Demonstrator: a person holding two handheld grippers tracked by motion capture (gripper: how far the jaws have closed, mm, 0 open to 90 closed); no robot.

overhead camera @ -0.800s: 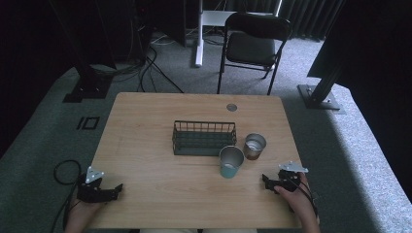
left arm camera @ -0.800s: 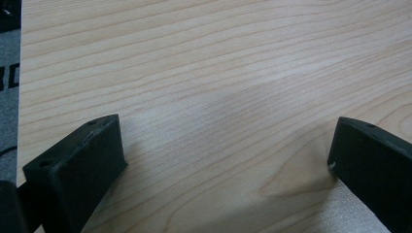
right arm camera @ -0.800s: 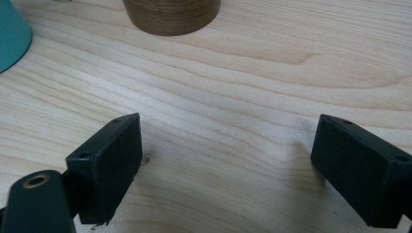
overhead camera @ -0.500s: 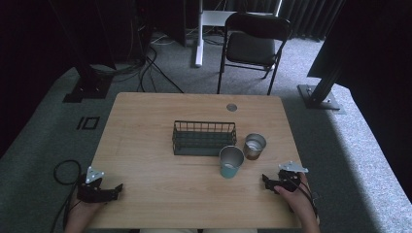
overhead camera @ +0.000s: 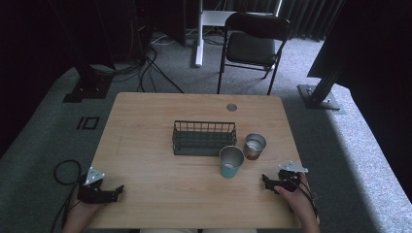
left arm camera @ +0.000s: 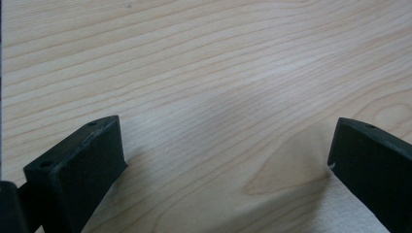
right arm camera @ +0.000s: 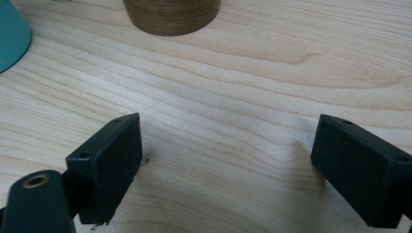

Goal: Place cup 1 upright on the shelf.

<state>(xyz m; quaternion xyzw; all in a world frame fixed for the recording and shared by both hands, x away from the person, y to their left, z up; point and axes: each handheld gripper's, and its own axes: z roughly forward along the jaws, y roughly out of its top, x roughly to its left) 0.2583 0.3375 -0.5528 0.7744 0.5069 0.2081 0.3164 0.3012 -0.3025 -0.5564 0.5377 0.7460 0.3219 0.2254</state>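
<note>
Counter (overhead camera: 145, 126): pale wood top, seen from above; items sit on its middle and right half.

Teal cup (overhead camera: 231, 162): upright, metal rim, right of the counter's centre and toward the near edge. It is the thing nearest the right hand-held gripper, lying to that gripper's left and a little farther from the near edge, apart from it with bare wood between. In the right gripper view its teal wall (right arm camera: 12, 34) shows at the upper left corner, well ahead of the jaws.

Brown cup (overhead camera: 254, 146): upright, just beside the teal cup on its right and slightly farther back. In the right gripper view its wood-grain base (right arm camera: 170, 14) stands at the top, ahead of the jaws.

Wire basket (overhead camera: 204, 138): dark, rectangular, at the counter's centre, just behind and left of the teal cup.

Right hand-held gripper (overhead camera: 268, 182): near the right end of the near edge, in a hand; jaws spread wide, only bare wood between them.

Left hand-held gripper (overhead camera: 116, 190): at the near left corner, in a hand, well apart from both cups; jaws spread wide over bare wood.
</note>
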